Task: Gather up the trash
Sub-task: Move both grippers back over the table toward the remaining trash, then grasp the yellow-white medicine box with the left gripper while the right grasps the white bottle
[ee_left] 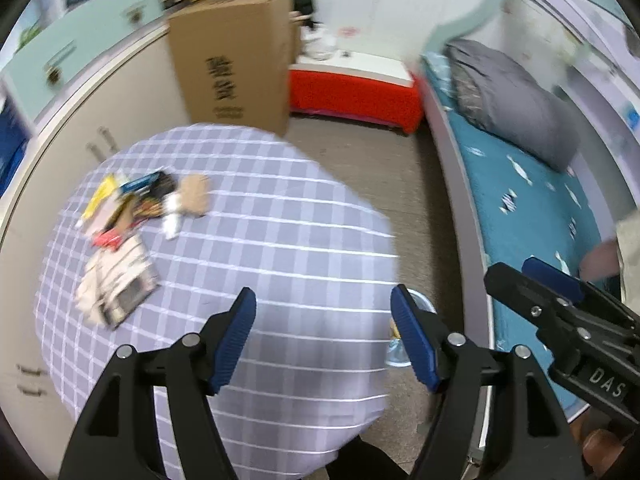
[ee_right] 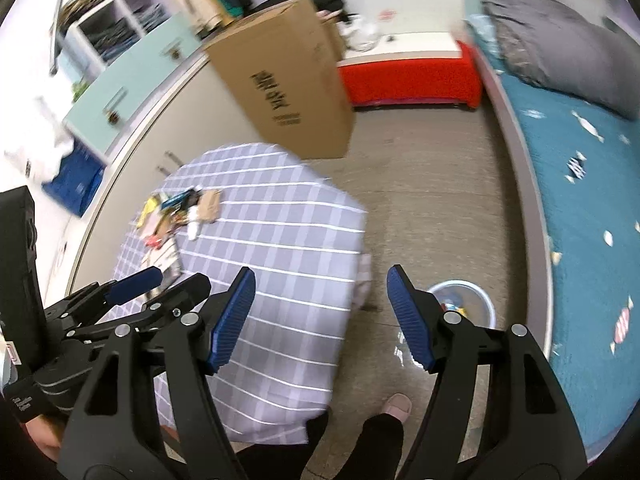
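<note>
Trash pile [ee_left: 132, 220]: wrappers, paper and card scraps heaped at the far left of the checked tablecloth [ee_left: 280, 248]; nothing lifted yet.
Left gripper [ee_left: 323, 330]: blue pads spread wide, empty, above the cloth's near edge, well apart from the pile.
Right gripper [ee_right: 321, 314]: equally wide, empty, over the table's right edge.
Bin [ee_right: 472, 300]: pale basin on the floor, right of the table, beside the bed [ee_right: 580, 200].
Advice: slow down, approach the pile low, pinch one loose wrapper at its edge.

Cardboard box [ee_left: 236, 60] standing on floor beyond checked tablecloth [ee_left: 280, 248]; red bench [ee_left: 356, 98] sitting against wall; grey pillow [ee_left: 516, 100] lying on teal bedsheet [ee_left: 532, 216].
</note>
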`<action>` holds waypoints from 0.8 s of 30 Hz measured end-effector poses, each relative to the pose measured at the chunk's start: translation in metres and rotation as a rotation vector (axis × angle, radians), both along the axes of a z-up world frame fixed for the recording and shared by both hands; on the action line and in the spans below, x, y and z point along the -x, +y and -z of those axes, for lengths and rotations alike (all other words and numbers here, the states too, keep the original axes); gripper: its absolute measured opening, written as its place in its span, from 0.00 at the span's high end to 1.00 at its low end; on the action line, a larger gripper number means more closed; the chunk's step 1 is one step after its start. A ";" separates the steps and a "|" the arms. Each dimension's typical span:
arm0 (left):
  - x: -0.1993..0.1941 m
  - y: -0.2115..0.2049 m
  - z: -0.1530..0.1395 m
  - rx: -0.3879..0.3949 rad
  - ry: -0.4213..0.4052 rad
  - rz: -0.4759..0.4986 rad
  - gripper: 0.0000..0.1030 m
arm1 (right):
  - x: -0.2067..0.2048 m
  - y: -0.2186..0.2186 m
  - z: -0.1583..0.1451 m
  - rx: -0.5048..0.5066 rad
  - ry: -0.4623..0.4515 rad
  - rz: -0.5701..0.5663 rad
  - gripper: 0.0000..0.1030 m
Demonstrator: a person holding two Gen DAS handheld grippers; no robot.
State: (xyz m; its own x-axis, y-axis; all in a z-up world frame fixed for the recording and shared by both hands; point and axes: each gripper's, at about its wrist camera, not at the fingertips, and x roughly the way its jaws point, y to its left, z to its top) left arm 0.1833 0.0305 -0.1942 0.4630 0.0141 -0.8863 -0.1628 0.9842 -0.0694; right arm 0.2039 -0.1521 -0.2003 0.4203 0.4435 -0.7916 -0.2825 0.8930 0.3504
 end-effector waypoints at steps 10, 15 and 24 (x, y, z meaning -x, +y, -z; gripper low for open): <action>0.018 0.146 0.015 -0.012 0.056 -0.150 0.33 | 0.005 0.138 0.014 -0.008 0.027 -0.095 0.33; 0.018 0.209 0.035 -0.005 0.114 -0.179 0.33 | 0.003 0.193 0.029 0.002 0.050 -0.100 0.33; -0.004 0.280 0.061 0.062 0.153 -0.141 0.33 | -0.012 0.246 0.052 0.034 0.087 -0.076 0.33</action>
